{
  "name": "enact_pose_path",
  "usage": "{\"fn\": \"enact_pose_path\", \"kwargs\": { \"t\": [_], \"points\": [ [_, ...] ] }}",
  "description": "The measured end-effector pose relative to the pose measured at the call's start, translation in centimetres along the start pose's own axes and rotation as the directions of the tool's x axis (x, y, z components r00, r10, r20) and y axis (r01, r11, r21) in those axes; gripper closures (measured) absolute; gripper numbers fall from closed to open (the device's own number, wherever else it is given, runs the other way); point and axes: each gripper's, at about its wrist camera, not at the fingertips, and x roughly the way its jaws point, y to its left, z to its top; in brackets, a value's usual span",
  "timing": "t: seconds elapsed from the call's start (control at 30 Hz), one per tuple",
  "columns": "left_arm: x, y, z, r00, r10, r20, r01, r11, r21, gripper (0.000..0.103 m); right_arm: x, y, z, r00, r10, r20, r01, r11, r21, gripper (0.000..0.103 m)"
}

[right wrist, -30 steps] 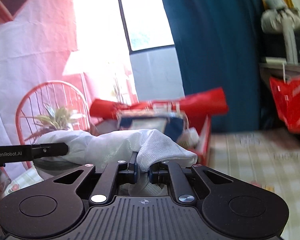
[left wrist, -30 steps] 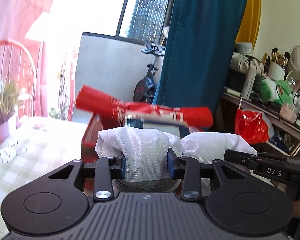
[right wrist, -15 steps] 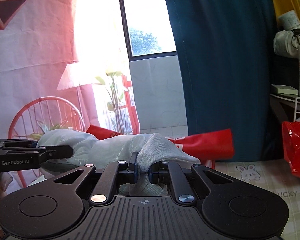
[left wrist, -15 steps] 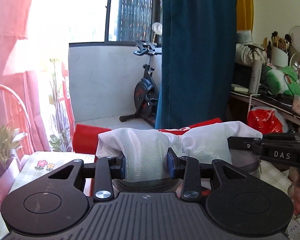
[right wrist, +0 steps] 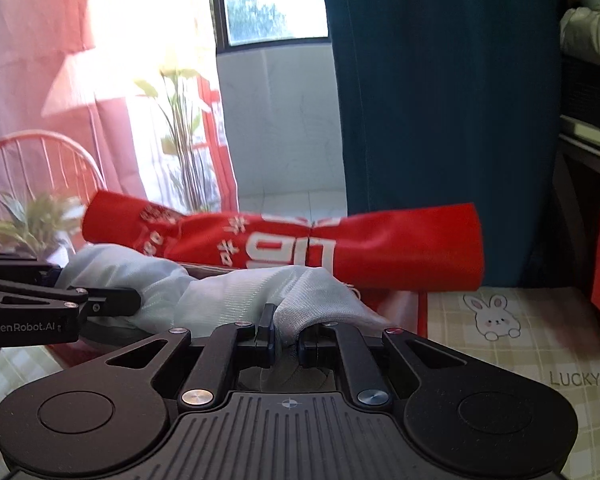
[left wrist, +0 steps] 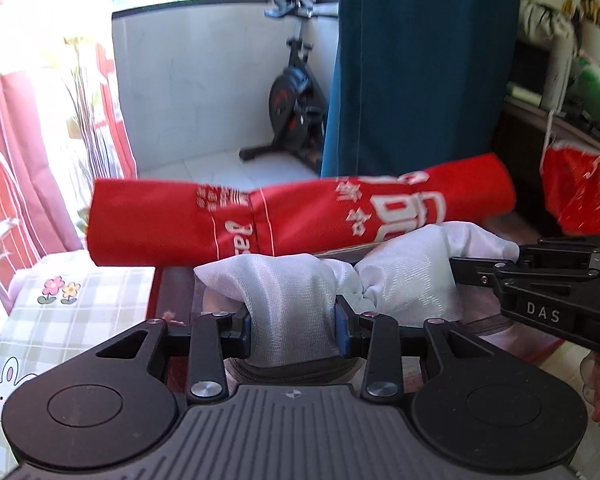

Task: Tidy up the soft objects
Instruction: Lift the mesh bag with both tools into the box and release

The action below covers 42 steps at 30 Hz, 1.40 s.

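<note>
**Both grippers clamp a white mesh cloth in front of a red bag**

A dark teal curtain (left wrist: pixel 420 80) hangs full height behind the work area, with a white low wall beside it and an exercise bike (left wrist: pixel 296 92) standing on the tiled floor beyond. The table is covered by a pale checked tablecloth (right wrist: pixel 512 344) printed with a cartoon rabbit and the word "LUCKY"; in the left view the same cloth shows small flowers and another rabbit.

Across the middle of both views lies the rolled top edge of a red bag (left wrist: pixel 300 216), printed in white with large characters too blurred to read and the Latin letters "Ba" beside them. A second, crinkled red plastic bag (left wrist: pixel 580 192) hangs at the right.

Just in front of the red bag's rim is the white mesh cloth (left wrist: pixel 292 308), bunched and stretched between the two tools. The left gripper (left wrist: pixel 293 330) is partly closed, its blue-padded fingers (left wrist: pixel 342 334) pressing a thick wad of the cloth from both sides. The right gripper (right wrist: pixel 286 338) is nearly closed, pinching a thin fold of the same cloth between its tips. A grey zippered edge shows under the cloth, close to the left gripper's body.

Seen from the left, the right gripper's side reads "DAS"; seen from the right, the left one's side reads "GenRobot.AI".
</note>
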Motion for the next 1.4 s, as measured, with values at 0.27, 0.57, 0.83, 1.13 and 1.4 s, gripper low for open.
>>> {"fn": "enact_pose_path", "kwargs": {
  "t": [0.27,0.57,0.83,1.13,1.4],
  "points": [
    [2.9,0.1,0.9,0.997,0.009,-0.081,-0.008,1.0,0.008,0.063,4.0,0.3,0.4,0.993,-0.03,-0.118,0.023,0.997,-0.067,0.094],
    [4.5,0.5,1.4,0.996,0.015,-0.091,-0.017,1.0,-0.018,0.062,6.1,1.2,1.0,0.978,-0.066,-0.196,0.048,0.994,-0.1,0.094],
    [3.1,0.6,1.5,0.997,0.037,-0.074,-0.041,0.998,-0.049,0.043,4.6,1.5,0.6,0.989,-0.094,-0.116,0.088,0.995,-0.052,0.082],
    [-2.8,0.4,0.5,1.0,-0.01,0.016,0.011,0.998,-0.061,0.027,-1.5,0.3,1.0,1.0,-0.023,-0.02,0.022,0.999,-0.034,0.055],
    [-9.0,-0.8,-2.2,0.995,-0.007,0.101,0.012,0.999,-0.048,0.023,-7.6,0.8,0.3,0.995,0.052,0.08,-0.047,0.997,-0.064,0.051]
  ]
}}
